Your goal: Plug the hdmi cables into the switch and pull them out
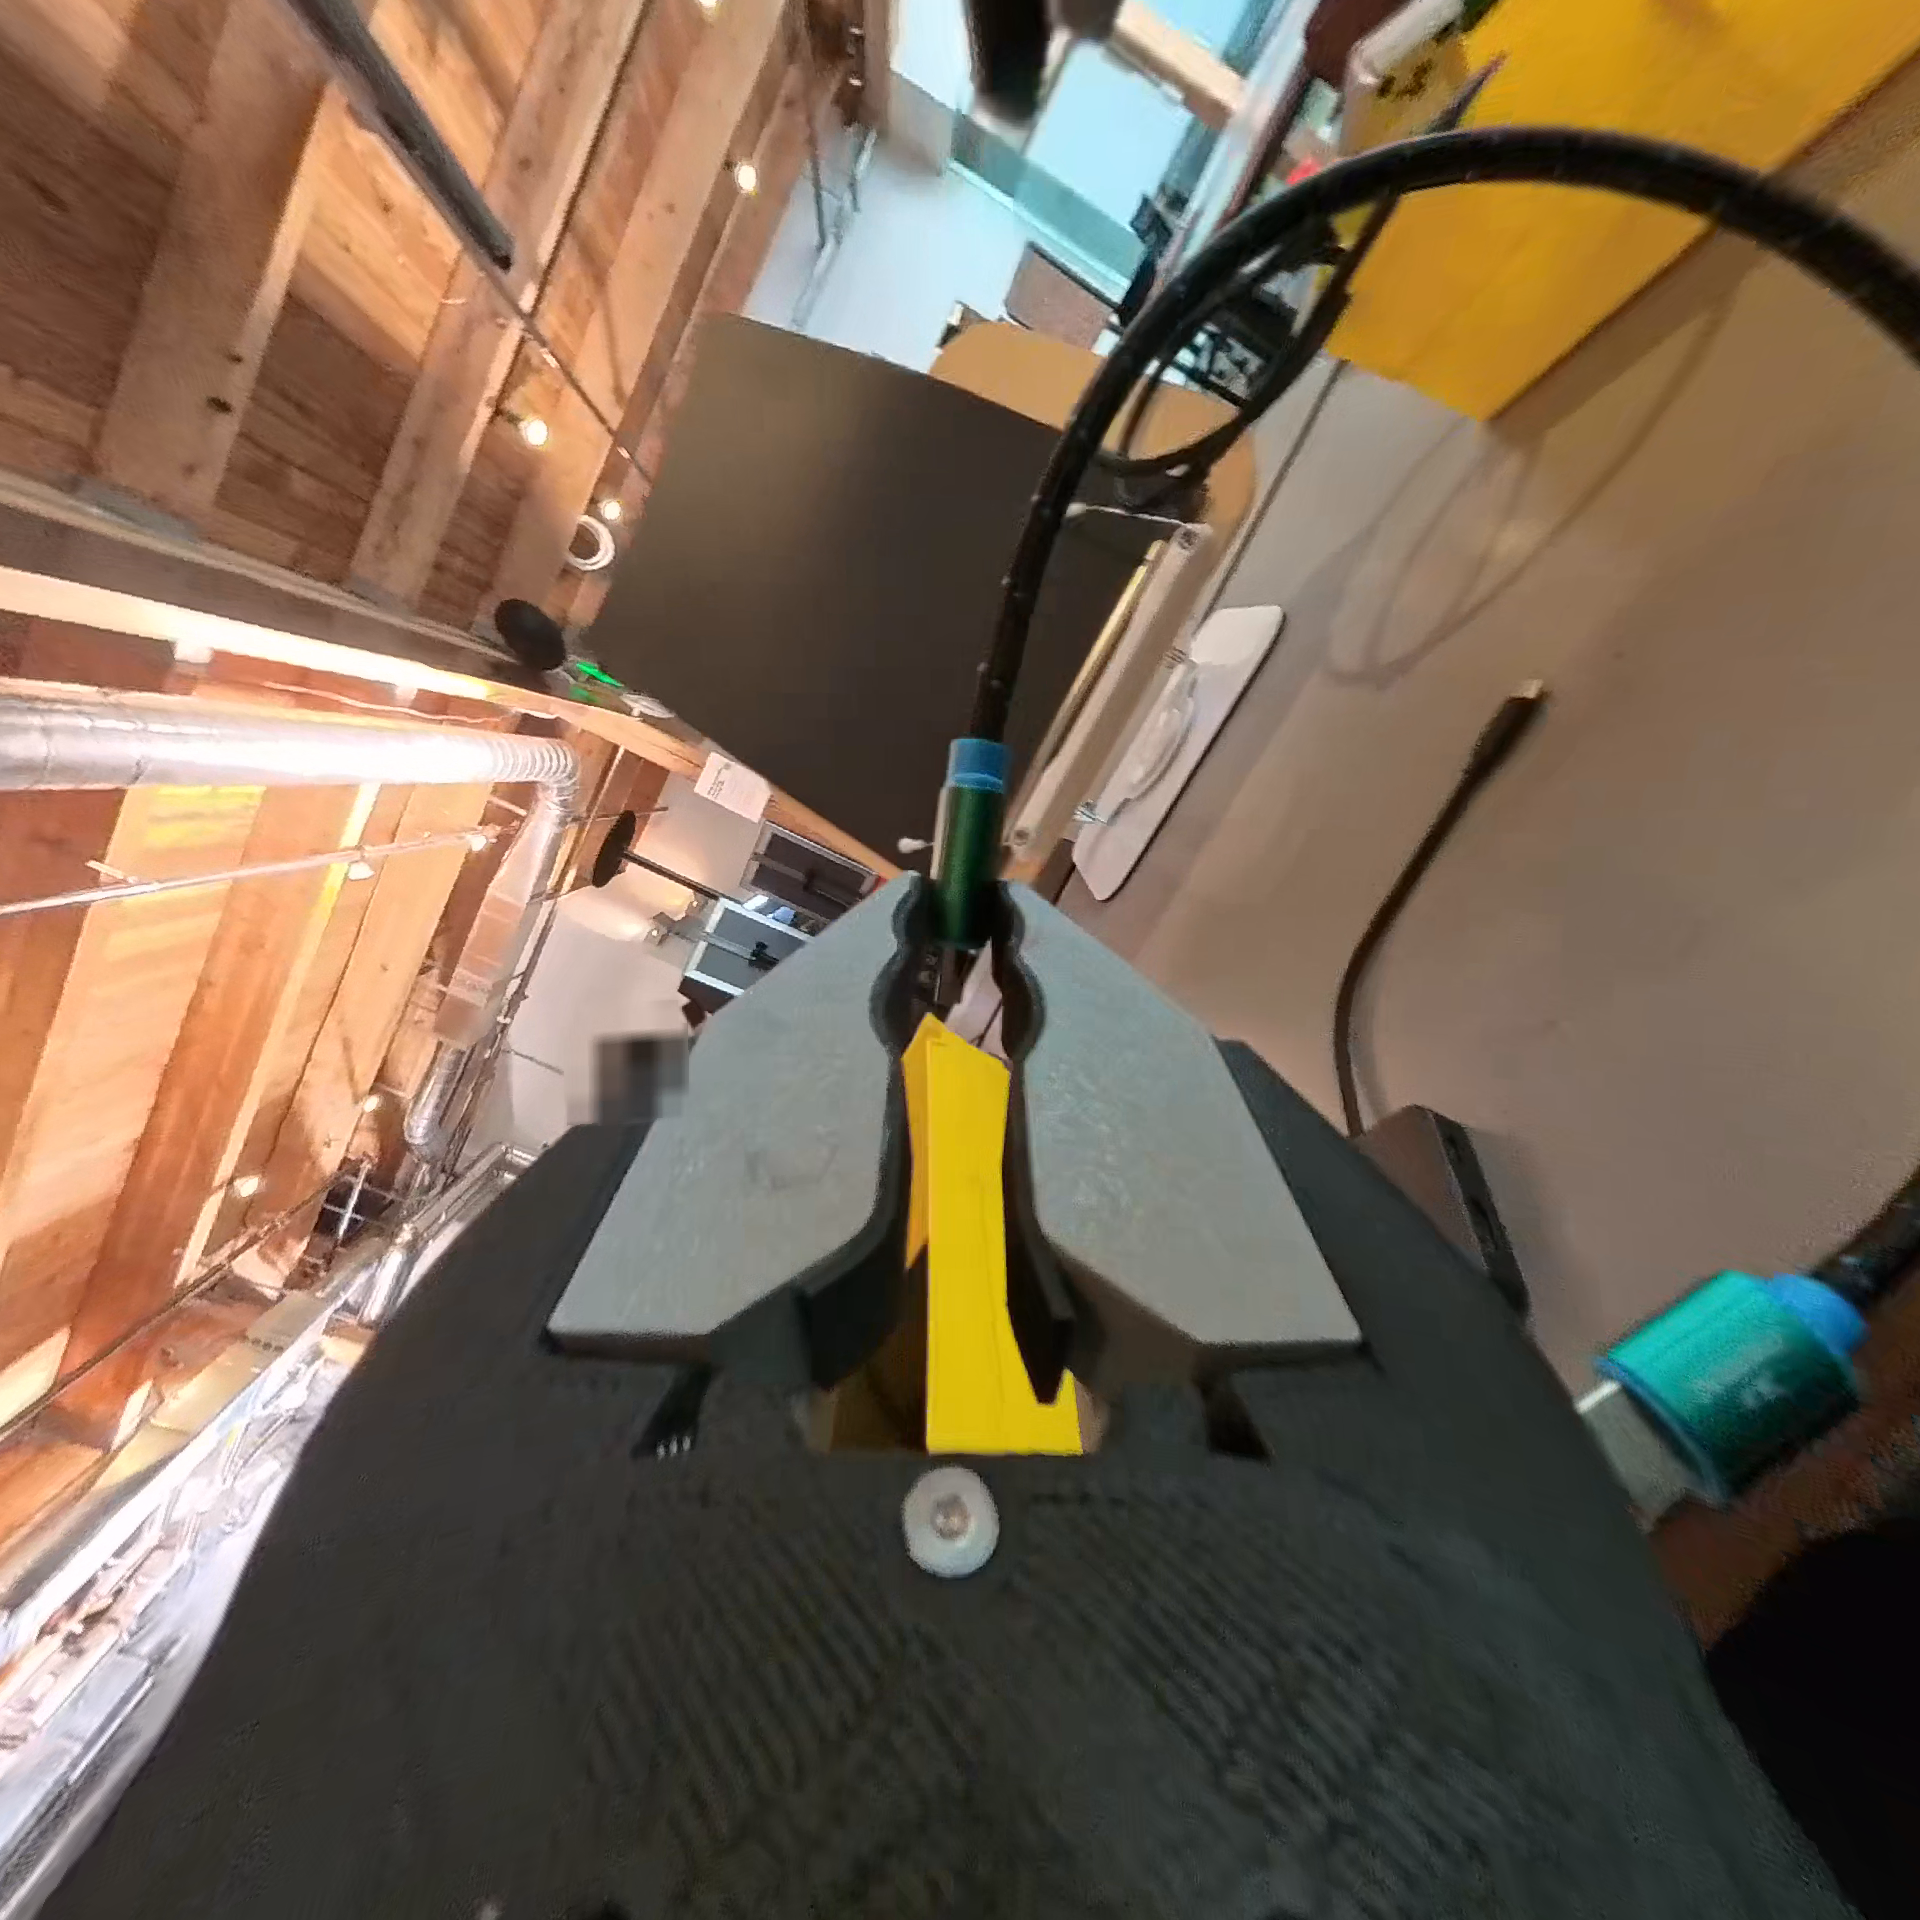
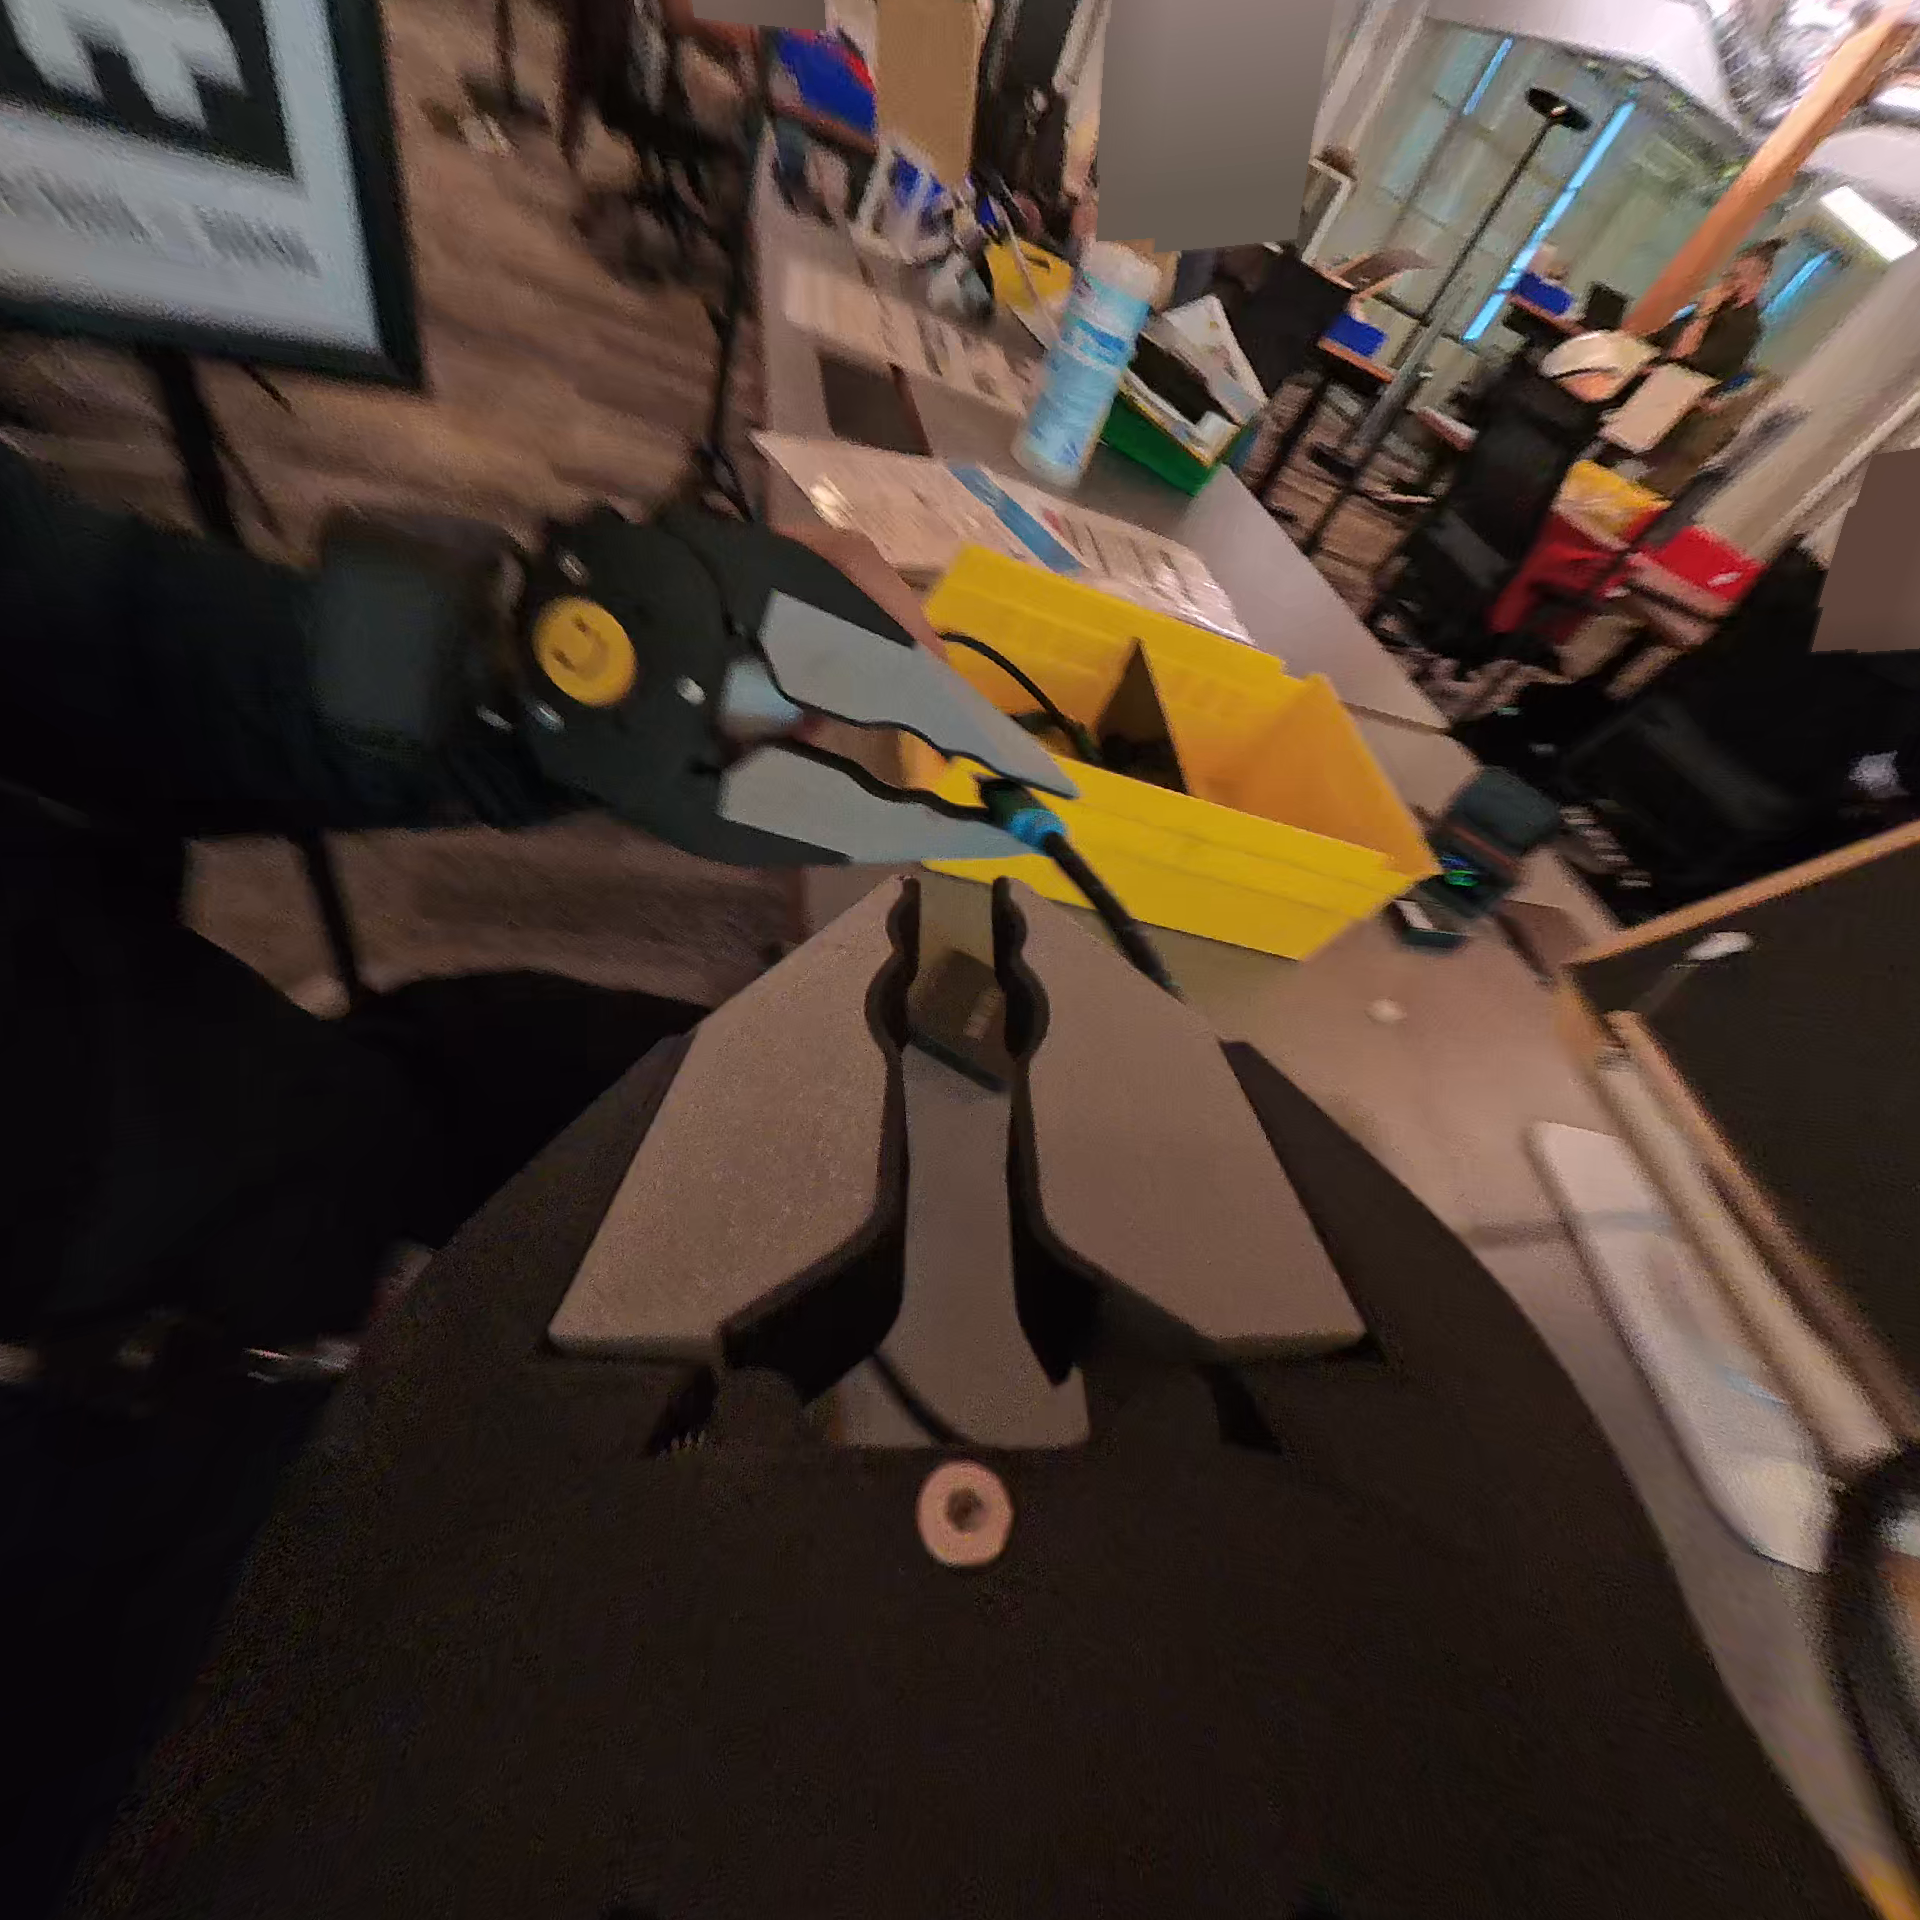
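Grey table (image 2: 1382, 1049), yellow bin (image 2: 1247, 810) holding black cables, left gripper (image 2: 1013, 805) gripping green plug (image 2: 1006, 802)

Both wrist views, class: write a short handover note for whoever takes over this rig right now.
Left gripper: shut on a green HDMI plug, lifted in the air, its black cable arcing away.
Right gripper: jaws narrowly apart around the small dark switch; grip not certain.
A second green plug is beside the switch; whether it is seated is unclear.
Yellow bin sits behind.
Left: plug in the held plug, then pull the cables out.
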